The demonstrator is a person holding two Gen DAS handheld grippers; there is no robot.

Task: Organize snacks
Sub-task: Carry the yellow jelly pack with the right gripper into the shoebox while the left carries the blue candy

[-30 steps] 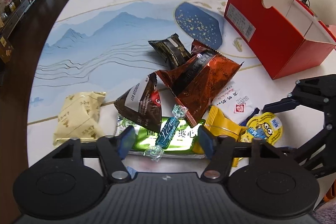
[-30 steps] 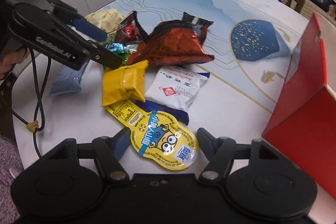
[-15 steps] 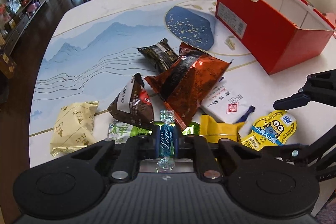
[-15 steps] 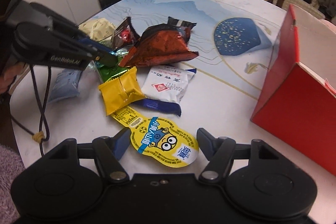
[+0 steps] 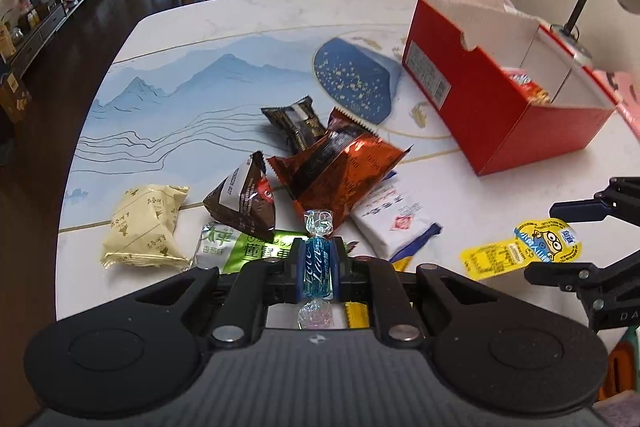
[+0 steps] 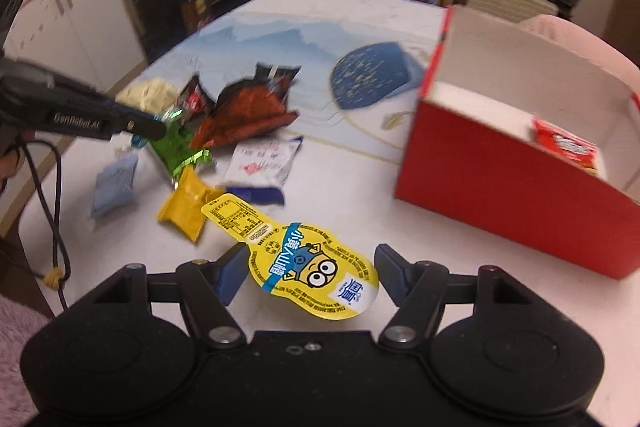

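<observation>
Firstly, left tool (image 5: 318,269): clamped on the blue twist-wrapped candy (image 5: 318,267), held above the snack pile (image 5: 336,171).
Right tool (image 6: 308,273): spread wide, the yellow Minion cup (image 6: 316,273) lying between its fingers.
Red box (image 5: 480,107): set on the desk (image 5: 200,39), one red packet (image 6: 566,145) inside.

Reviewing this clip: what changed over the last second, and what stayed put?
The left gripper closed on the blue candy, which had lain on the green packet, and lifted it. The right gripper stayed open around the yellow minion pack. The red box and the other snacks stayed put.
</observation>
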